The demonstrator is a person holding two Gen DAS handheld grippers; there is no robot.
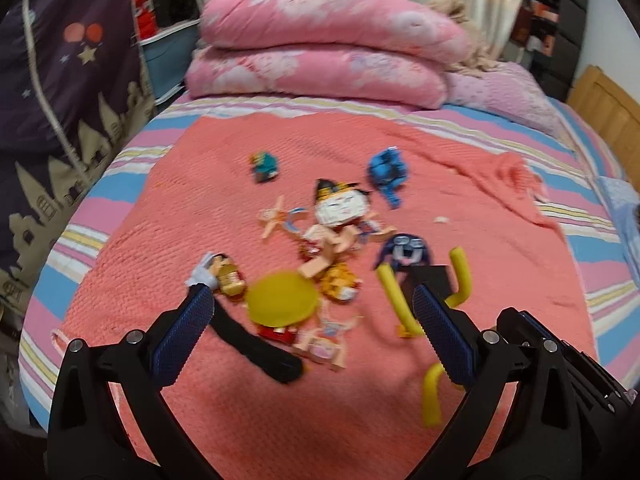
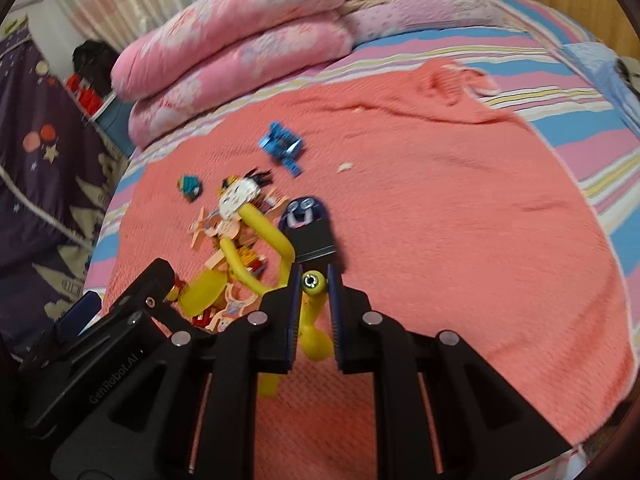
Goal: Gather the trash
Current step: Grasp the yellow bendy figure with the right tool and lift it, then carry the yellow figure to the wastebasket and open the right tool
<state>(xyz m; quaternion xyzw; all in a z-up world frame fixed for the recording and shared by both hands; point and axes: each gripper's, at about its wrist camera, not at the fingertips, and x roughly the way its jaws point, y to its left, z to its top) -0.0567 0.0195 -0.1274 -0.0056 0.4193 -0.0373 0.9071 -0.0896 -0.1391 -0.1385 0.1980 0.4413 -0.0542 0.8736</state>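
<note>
The right claw pinches the yellow toy between its fingers.

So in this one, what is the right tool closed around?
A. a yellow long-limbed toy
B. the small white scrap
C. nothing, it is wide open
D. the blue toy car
A: in the right wrist view the right tool has its fingers drawn in on a yellow toy with an eye showing between them, its long limbs trailing left over the coral blanket.
</note>
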